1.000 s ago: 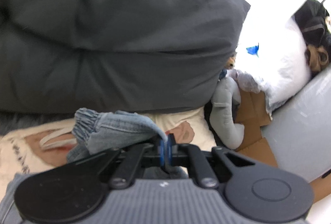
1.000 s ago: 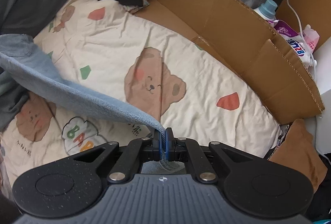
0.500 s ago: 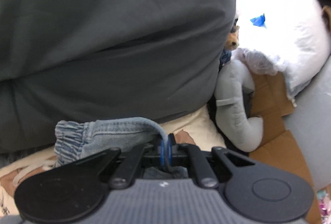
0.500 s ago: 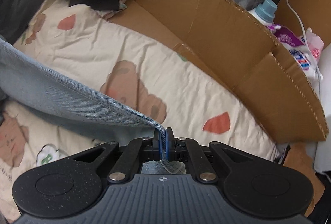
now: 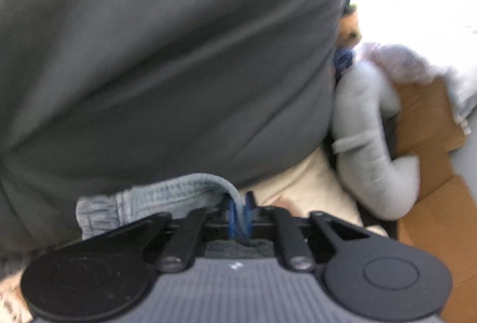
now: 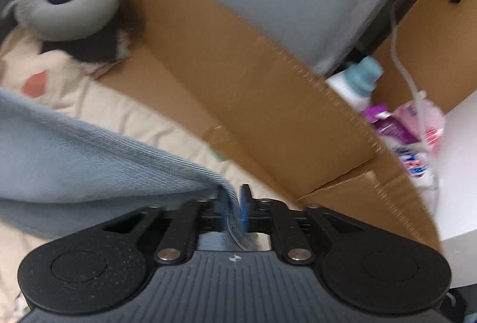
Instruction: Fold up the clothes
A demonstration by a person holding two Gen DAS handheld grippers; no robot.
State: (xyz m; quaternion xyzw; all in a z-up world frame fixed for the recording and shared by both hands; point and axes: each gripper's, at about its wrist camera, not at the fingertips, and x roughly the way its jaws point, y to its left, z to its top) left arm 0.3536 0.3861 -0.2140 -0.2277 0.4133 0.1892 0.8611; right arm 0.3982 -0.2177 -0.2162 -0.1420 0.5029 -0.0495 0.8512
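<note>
1. The left claw [image 5: 238,211] is clamped on the elastic-cuffed hem of the light denim garment [image 5: 155,200], lifted in front of a big dark grey pillow [image 5: 167,60].
2. The right claw [image 6: 234,208] pinches the garment's other edge above the bear-print sheet [image 6: 98,96], beside the cardboard box [image 6: 238,84].

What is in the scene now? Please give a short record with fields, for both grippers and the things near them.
garment: light blue denim garment, lifted above the sheet
left gripper: shut on its gathered waistband edge
right gripper: shut on another edge
surface: cream bear-print sheet
behind left gripper: dark grey duvet
near right gripper: cardboard wall, grey neck pillow, detergent bottle
</note>
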